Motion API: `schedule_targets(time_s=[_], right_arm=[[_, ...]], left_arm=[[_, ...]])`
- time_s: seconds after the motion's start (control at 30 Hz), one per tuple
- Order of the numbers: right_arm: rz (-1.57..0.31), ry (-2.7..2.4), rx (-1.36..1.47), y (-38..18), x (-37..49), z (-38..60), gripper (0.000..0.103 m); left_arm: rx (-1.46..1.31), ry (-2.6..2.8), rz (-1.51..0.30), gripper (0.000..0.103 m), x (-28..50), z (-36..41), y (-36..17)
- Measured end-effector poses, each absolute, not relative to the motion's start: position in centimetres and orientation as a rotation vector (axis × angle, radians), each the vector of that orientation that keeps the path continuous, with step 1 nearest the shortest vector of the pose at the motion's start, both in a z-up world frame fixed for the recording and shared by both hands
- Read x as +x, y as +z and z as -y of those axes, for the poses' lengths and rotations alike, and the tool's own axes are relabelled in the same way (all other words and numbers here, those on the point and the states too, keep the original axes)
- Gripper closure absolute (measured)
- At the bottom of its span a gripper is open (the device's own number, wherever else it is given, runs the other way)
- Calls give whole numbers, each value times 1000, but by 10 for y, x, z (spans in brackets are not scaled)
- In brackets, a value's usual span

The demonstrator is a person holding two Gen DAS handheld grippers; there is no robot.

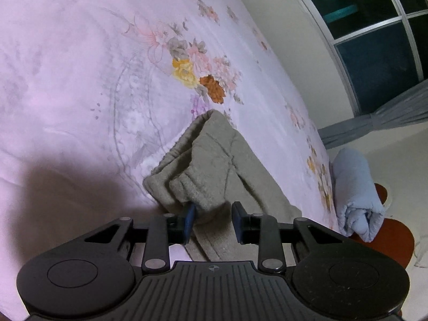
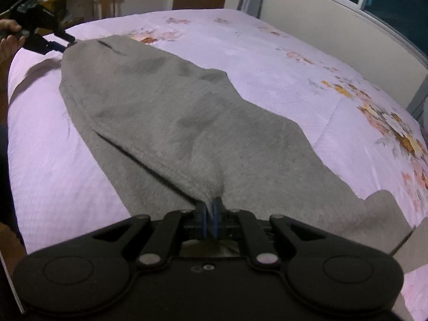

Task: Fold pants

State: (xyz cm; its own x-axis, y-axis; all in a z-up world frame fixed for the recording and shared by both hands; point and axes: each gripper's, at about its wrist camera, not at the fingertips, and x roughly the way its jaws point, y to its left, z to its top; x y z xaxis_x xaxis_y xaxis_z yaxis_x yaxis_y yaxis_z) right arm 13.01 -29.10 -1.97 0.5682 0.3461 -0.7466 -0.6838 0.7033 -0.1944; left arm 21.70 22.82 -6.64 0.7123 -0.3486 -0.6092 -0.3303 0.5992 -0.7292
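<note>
In the left wrist view the left gripper (image 1: 212,220) stands spread, its pads apart at the near cuff end of the soft grey pants (image 1: 214,157) on the floral bedspread (image 1: 80,67); in the right wrist view the right gripper (image 2: 210,218) pinches the limp, likely light fabric at the near edge, best taken by hems and corners.

Black grippers, blue-padded fingers (image 1: 237,218)

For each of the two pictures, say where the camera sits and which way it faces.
Left wrist: on the left gripper, looking down at the grey pants' cuffed end on the floral bedspread; its fingers show.
Right wrist: on the right gripper, pinching the pants' other end, looking along them towards the left gripper.
Shared: pants, bedspread.
</note>
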Motion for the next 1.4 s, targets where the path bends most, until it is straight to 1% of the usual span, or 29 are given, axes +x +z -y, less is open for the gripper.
schedule_targets(time_s=[0.03,0.07,0.17,0.27,0.3,0.33,0.37,0.43,0.47,0.53,0.63,0.7,0.73,0.8,0.83,0.87,0.97,1.03,1.1,1.13,1.4], right_arm=[[-738,630,-495,-21,129,291,103],[-732,625,-490,-21,129,292,103],[-721,614,-496,-21,127,292,103],[-662,594,-466,-4,126,295,103],[-637,583,-455,3,125,297,103],[-603,564,-442,12,125,299,103],[-577,549,-430,20,124,300,103],[-508,503,-416,36,118,302,103],[-486,498,-415,40,114,304,103],[-500,526,-409,35,105,305,103],[-594,553,-421,5,98,307,103],[-624,555,-402,-7,99,309,103],[-631,554,-389,-10,99,310,103],[-632,549,-385,-11,99,309,103],[-630,550,-384,-9,101,308,103],[-630,550,-387,-8,102,307,103],[-634,558,-394,-6,104,306,103],[-638,560,-395,-7,103,307,103],[-640,561,-392,-8,105,306,103],[-641,561,-392,-9,105,306,103],[-648,565,-379,-13,105,308,103]], left_arm=[[-943,-9,-805,82,215,-227,-65],[-937,-15,-800,84,216,-227,-65],[-923,-33,-778,86,222,-227,-54],[-908,-93,-728,89,238,-227,-25],[-890,-124,-699,89,245,-226,-10],[-882,-151,-654,98,251,-226,6],[-889,-184,-588,103,252,-228,20],[-893,-256,-451,103,249,-232,47],[-891,-270,-442,103,245,-234,51],[-884,-259,-524,103,233,-234,31],[-913,-158,-666,103,208,-234,-17],[-961,-73,-724,102,190,-232,-44],[-972,-48,-728,99,182,-230,-52],[-1008,5,-727,70,170,-227,-62],[-1021,39,-705,31,164,-226,-63],[-1020,66,-681,10,160,-224,-62],[-1053,43,-656,10,162,-223,-62],[-1066,24,-673,11,171,-221,-63],[-1067,24,-693,27,180,-216,-63],[-1071,-3,-699,40,184,-214,-62],[-1027,52,-757,41,190,-204,-58]])
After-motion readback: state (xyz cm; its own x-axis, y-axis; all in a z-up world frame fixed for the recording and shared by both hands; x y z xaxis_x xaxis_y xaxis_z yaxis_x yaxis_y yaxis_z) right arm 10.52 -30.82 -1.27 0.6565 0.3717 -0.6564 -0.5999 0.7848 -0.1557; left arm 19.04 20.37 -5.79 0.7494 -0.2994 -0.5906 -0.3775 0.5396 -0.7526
